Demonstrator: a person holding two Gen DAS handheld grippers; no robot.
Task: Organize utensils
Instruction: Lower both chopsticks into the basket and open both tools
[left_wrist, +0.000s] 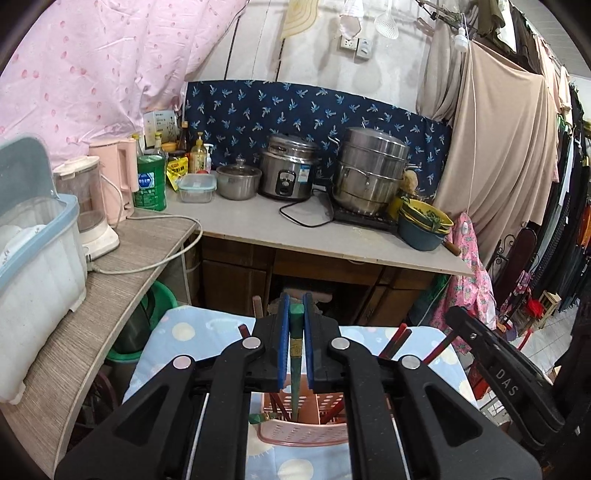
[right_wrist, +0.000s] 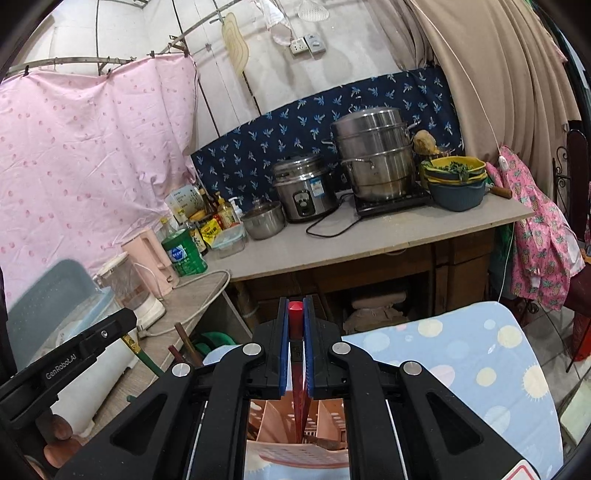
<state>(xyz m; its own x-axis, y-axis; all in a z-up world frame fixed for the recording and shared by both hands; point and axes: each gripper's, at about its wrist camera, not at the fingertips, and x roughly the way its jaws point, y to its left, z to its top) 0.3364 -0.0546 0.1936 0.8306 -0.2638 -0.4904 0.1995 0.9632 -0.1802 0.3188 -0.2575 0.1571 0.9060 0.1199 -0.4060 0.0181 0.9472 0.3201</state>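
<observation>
Left wrist view, from left to right: a lidded dish box (left_wrist: 37, 236) on a wood-grain shelf (left_wrist: 110, 291), then a blender (left_wrist: 86, 206), a pink kettle (left_wrist: 118, 173) and a green canister (left_wrist: 150, 182). On the grey surface (left_wrist: 258, 225) behind stand a glass-lidded pot (left_wrist: 238, 181), a steel rice cooker (left_wrist: 288, 168), a stacked steamer (left_wrist: 369, 171) and nested bowls (left_wrist: 424, 223). In the foreground the left tongs (left_wrist: 294, 317) are closed on a green chopstick (left_wrist: 295, 354), held upright between the blue pads (left_wrist: 283, 332); its lower end reaches into the pink slotted utensil holder (left_wrist: 303, 424), which stands on a dotted light-blue cloth (left_wrist: 192, 332). Red chopsticks (left_wrist: 400, 338) show just right of the tongs. Part of the right tongs (left_wrist: 509, 384) crosses the right edge; their state cannot be told from this view.

Right wrist view, left to right: the body of the left tongs (right_wrist: 70, 358) at the left edge, with the green chopstick (right_wrist: 142, 356) slanting below them. At centre the right tongs (right_wrist: 295, 317) are closed on a red chopstick (right_wrist: 295, 325), upright between the blue pads (right_wrist: 284, 339), its tip descending into a compartment of the pink utensil holder (right_wrist: 273, 421); which compartment cannot be told. The dotted cloth (right_wrist: 480, 354) extends to the right.
</observation>
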